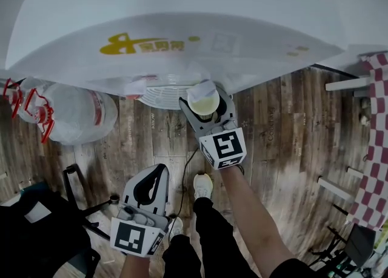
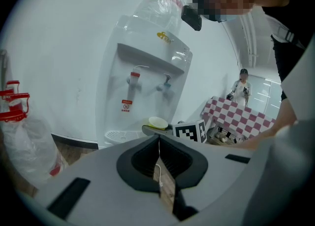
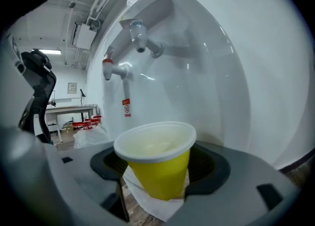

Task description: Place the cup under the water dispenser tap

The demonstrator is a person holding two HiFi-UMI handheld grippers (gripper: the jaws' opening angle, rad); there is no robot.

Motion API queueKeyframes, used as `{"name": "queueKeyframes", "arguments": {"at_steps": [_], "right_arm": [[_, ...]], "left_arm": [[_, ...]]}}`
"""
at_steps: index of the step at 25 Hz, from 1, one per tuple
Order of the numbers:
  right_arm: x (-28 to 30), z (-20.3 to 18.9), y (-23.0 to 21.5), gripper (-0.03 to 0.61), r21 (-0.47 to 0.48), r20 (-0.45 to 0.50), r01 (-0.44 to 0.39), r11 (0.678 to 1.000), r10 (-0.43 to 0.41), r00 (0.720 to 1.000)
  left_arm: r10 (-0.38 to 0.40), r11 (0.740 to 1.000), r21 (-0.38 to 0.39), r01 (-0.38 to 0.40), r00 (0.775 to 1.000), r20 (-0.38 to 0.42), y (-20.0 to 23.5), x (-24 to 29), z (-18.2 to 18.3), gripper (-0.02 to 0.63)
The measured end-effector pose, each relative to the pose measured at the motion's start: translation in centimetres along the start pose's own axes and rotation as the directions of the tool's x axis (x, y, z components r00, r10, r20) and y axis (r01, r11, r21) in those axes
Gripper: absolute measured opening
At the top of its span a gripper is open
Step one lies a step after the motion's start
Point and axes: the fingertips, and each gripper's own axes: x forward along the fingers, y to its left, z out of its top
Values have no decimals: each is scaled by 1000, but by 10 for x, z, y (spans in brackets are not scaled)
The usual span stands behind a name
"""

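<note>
Cup (image 3: 155, 163) sits between the jaws of the right gripper (image 1: 204, 102), inside the dark rounded cut-out. The jaws are spread wide, with a thin gap on each side of the cup wall, so the pads are not pressing it. The cup is a tapered yellow paper cup, white inside, with a rolled white rim, and stands upright or a touch tilted. White shows under its base, but whether it rests there I can't tell. From the head view it is at the right edge of the tray (image 1: 160, 96), a round, white, slotted plastic tray at the foot of the dispenser (image 2: 147, 87). The dispenser is smooth, glossy white plastic with a curved front and a yellow logo on top. The red tap (image 3: 109, 67) and grey tap (image 3: 140, 35) stick out above the cup, up and to the left in the right gripper view. The left gripper (image 2: 158, 141) is held back low, well apart from the cup, with its tips together and nothing in it. Both grippers have matte grey shells, black pads and a marker cube. The floor (image 1: 285, 131) is worn brown wood planks. A red-white checked cloth (image 1: 373, 149) is off to the right.
</note>
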Motion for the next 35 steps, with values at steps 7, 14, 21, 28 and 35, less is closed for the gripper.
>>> {"name": "queueKeyframes", "arguments": {"at_steps": [7,14,21,28,35], "right_arm": [[1,-1,2,334,1,-6,21,1000,-21,1000],[-2,-7,-1,354,5,-28,54,999,-54,998],[-10,-10,0,357,1,-51,63,998,-63,997],[-23,-15,1,359,4,-83,72,997,-72,994],[-41,-20,2,359,19,-113,88,996,-85,990]], "left_arm": [[-2,1000,-4,2,1000,-4,0,-2,-2,15],[-10,1000,0,10,1000,-6,-2,-4,-2,14],[-26,1000,9,27,1000,-16,-8,-9,-7,15],[-43,999,1,43,999,-24,-20,-17,-9,15],[-54,999,8,54,998,-31,-30,-29,-10,15]]}}
